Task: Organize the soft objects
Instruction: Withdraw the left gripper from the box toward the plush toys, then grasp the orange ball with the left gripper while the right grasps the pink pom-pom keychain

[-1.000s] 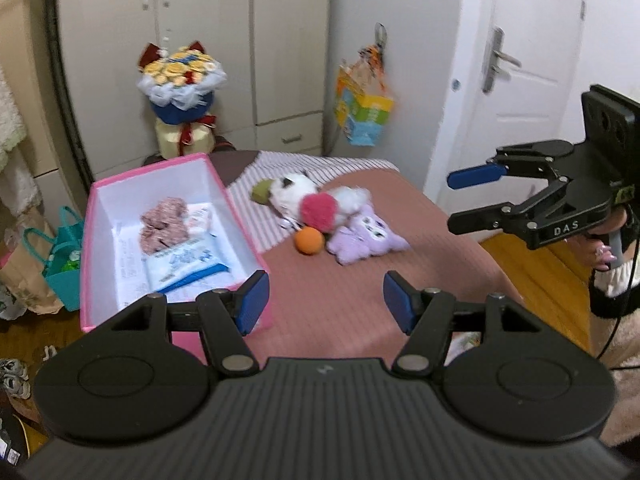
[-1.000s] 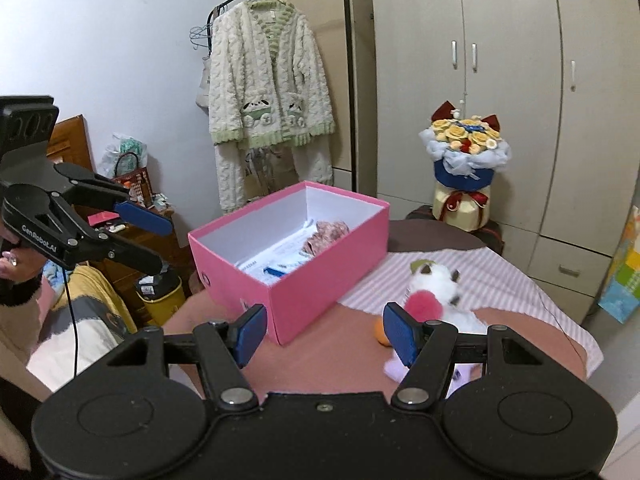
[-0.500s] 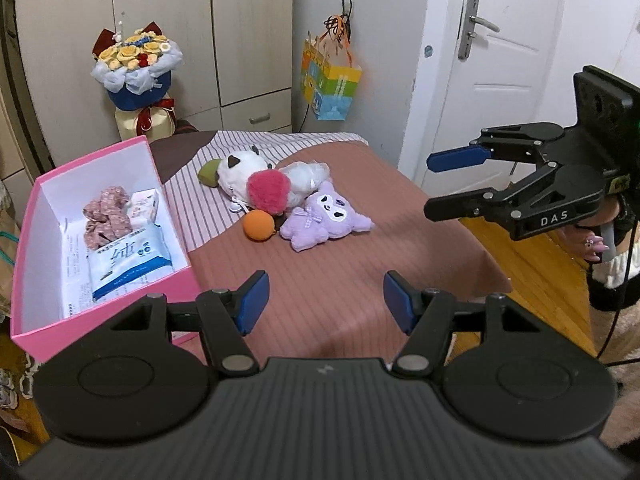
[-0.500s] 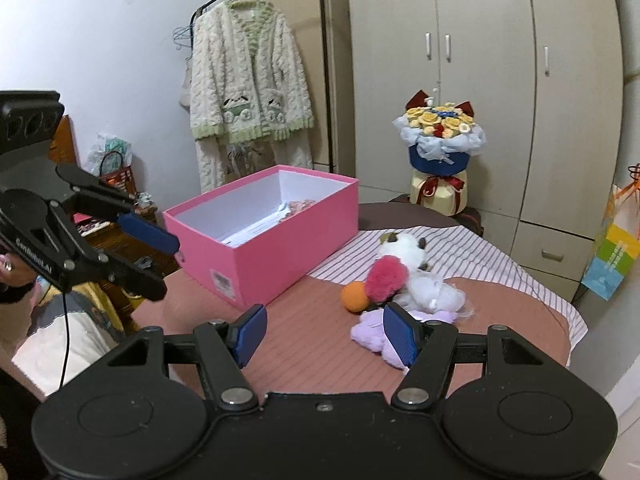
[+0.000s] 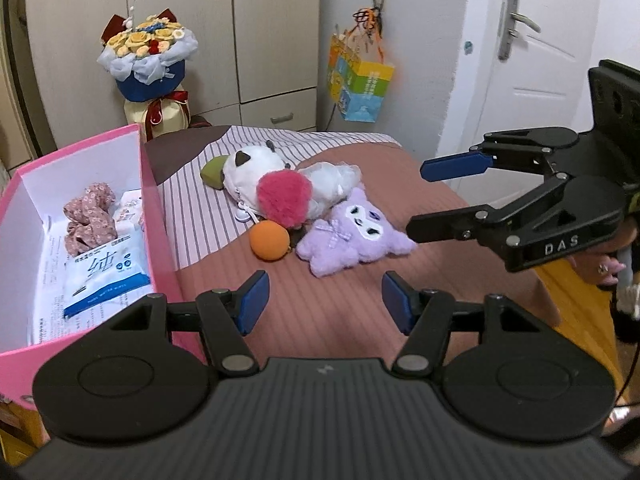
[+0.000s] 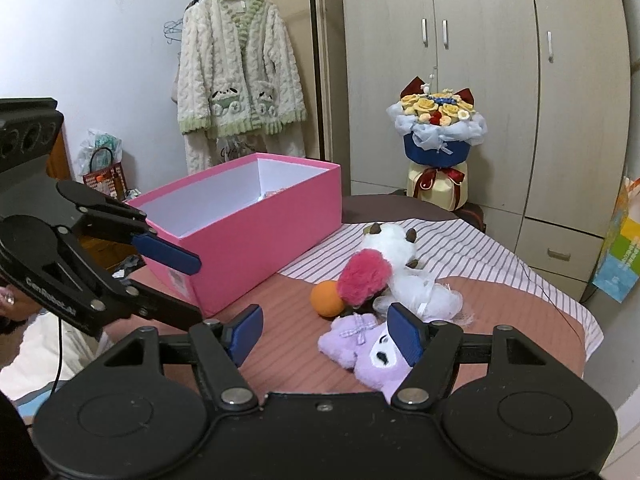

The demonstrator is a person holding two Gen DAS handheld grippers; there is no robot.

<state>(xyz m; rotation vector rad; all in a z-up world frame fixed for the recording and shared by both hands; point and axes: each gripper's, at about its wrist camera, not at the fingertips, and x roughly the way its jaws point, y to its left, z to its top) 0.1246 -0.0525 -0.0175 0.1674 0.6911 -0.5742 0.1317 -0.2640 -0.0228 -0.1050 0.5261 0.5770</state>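
Both grippers lower, nearer purple plush [image 5: 352, 236]; left fingers [image 5: 252, 300] released, right fingers [image 6: 404, 332] widening, empty.

Lying clustered on the bed [image 5: 400, 184], near its middle: a panda plush [image 5: 248, 168] at 12 o'clock of the group, a pompom [image 5: 285, 196] resting against it, a ball [image 5: 269, 240] at 7 o'clock touching the pompom, a rabbit plush [image 5: 352, 232] at 4 o'clock. Standing at 9 o'clock of the cluster, on the bed's edge: an open box [image 5: 148, 200], holding a scrunchie [image 5: 90, 216] toward its far end and a tissue pack [image 5: 106, 276] nearer. Standing behind the box, at 12 o'clock: a bouquet [image 5: 148, 60], before the wardrobe [image 5: 256, 28]. Hanging at 1 o'clock beyond the bed: a paper bag [image 5: 358, 80]. Hanging beyond the box in the right wrist view, at 11 o'clock: a cardigan [image 6: 236, 76].
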